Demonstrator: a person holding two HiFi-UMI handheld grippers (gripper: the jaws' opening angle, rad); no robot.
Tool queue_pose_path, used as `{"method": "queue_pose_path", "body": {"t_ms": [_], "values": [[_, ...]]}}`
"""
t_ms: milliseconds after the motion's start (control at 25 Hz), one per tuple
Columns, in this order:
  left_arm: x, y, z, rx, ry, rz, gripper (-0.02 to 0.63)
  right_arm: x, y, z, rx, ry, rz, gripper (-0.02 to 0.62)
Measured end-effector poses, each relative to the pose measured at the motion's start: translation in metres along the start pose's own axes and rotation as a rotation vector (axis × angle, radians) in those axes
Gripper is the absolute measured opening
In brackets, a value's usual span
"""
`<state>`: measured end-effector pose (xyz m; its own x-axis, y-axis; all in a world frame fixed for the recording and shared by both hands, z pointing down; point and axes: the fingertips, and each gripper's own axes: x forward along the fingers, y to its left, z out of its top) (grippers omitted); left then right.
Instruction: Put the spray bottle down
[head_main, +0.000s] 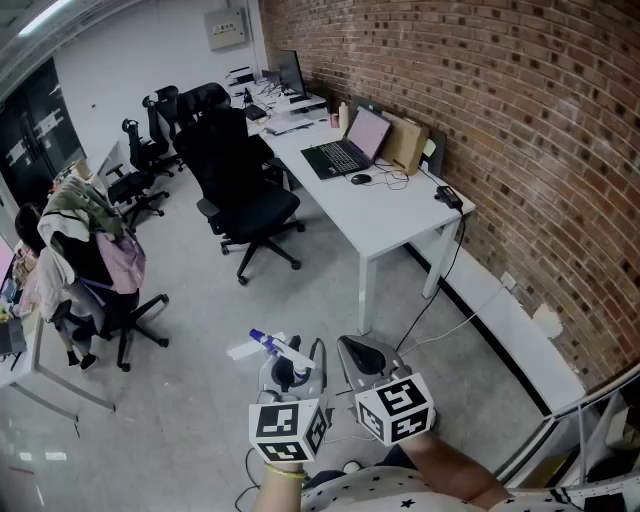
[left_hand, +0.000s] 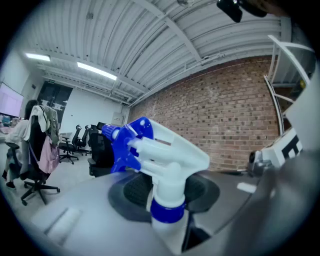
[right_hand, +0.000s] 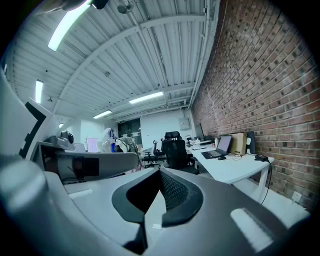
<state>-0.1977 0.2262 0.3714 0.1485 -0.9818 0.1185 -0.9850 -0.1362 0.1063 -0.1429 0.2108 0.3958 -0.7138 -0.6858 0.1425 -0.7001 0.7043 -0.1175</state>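
Short of the white desk (head_main: 390, 215), spray bottle (head_main: 272, 344) aloft, not yet set down
Off that desk's near end the left gripper (head_main: 291, 378) is clamped on the bottle's neck; the right gripper (head_main: 365, 355), nearer the desk, has jaws together, empty. Next likely needs reaching the desk's bare end, lowering upright, then releasing

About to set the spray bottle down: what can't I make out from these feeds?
- Spray bottle body: the left gripper view shows only its head and neck; the left hand-held gripper covers the rest.
- Floor straight below the bottle: head view, blocked by the marker cubes.
- White desk, far end: head view, what lies there is too small to tell.
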Motion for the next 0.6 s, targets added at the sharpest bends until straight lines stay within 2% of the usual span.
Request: {"method": "queue_pose_path", "body": {"t_ms": [240,600], "values": [[0.019,0.005,0.003,-0.011,-0.01,0.001,0.14,0.008,-0.026,0.005,0.005,-0.022,-0.03,-0.002],[0.107,0.003,-0.002,-0.016,0.02,-0.002,0.14,0.048,-0.117,0.02,0.018,-0.053,-0.091,-0.002]]}}
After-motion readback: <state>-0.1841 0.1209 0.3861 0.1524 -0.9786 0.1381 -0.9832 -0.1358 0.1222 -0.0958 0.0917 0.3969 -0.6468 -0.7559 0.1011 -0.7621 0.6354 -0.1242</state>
